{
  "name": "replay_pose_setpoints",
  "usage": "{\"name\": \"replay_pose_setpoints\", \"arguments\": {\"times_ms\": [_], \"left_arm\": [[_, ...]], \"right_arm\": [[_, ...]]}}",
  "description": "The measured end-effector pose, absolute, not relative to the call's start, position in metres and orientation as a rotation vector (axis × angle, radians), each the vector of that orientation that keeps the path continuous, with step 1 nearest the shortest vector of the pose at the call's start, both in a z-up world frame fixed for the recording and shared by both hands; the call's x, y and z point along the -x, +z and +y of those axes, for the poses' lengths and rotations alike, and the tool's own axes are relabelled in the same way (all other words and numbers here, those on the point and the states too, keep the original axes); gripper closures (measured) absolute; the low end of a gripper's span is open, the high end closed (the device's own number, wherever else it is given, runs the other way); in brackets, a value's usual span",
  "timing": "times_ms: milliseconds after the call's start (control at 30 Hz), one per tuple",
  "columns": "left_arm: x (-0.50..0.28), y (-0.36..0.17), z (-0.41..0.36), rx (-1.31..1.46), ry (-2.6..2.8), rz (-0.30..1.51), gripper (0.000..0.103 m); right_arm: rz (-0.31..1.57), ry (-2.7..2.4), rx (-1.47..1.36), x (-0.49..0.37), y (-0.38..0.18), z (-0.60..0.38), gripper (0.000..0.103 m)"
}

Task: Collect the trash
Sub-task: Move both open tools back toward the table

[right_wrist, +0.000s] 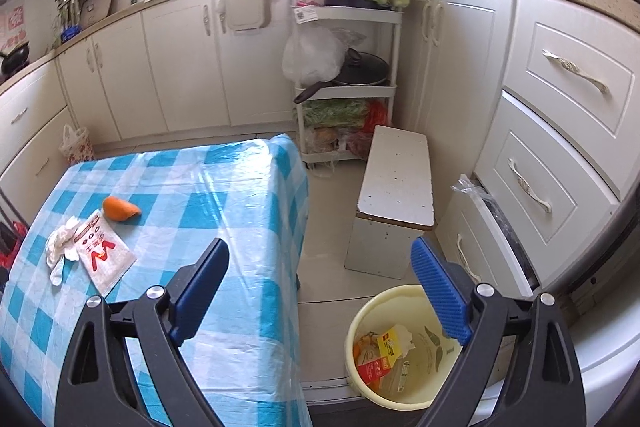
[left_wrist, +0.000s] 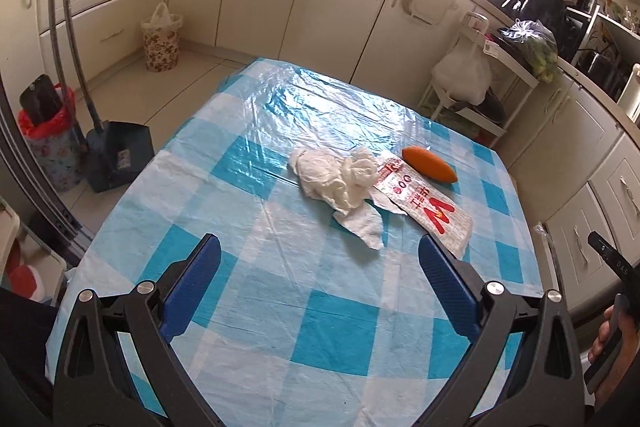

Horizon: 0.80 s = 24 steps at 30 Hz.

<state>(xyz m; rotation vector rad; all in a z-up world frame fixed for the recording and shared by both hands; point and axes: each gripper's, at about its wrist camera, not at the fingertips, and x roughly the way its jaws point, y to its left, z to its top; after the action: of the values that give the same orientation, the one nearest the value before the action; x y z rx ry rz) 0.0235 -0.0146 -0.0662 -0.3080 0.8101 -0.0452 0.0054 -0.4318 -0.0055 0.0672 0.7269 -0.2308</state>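
On the blue-checked table (left_wrist: 280,291) lie a crumpled white tissue (left_wrist: 340,179), a white wrapper with a red W (left_wrist: 424,203) and an orange peel (left_wrist: 430,163). My left gripper (left_wrist: 320,259) is open and empty, above the table's near side, short of the tissue. In the right wrist view the tissue (right_wrist: 60,247), wrapper (right_wrist: 104,255) and peel (right_wrist: 118,209) lie at the left. My right gripper (right_wrist: 320,267) is open and empty, held over the table's right edge and the floor. A yellow bin (right_wrist: 360,319) with trash inside stands on the floor below its right finger.
A white bench (right_wrist: 394,183) stands beyond the bin beside a shelf trolley (right_wrist: 348,91). Cabinets (right_wrist: 560,131) line the right wall. A dustpan (left_wrist: 116,155) and a red-lined bin (left_wrist: 52,147) stand left of the table; a floral bin (left_wrist: 160,43) is farther back.
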Motion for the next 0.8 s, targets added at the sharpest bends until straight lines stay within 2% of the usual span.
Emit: {"name": "replay_pose_setpoints", "arguments": {"times_ms": [267, 800], "left_arm": [[-0.035, -0.076, -0.009, 0.315, -0.037, 0.835, 0.007], [-0.114, -0.063, -0.059, -0.002, -0.177, 0.823, 0.008]], "right_arm": [[0.725, -0.096, 0.049, -0.021, -0.007, -0.379, 0.014], [0.823, 0.261, 0.232, -0.079, -0.053, -0.275, 0.014]]}}
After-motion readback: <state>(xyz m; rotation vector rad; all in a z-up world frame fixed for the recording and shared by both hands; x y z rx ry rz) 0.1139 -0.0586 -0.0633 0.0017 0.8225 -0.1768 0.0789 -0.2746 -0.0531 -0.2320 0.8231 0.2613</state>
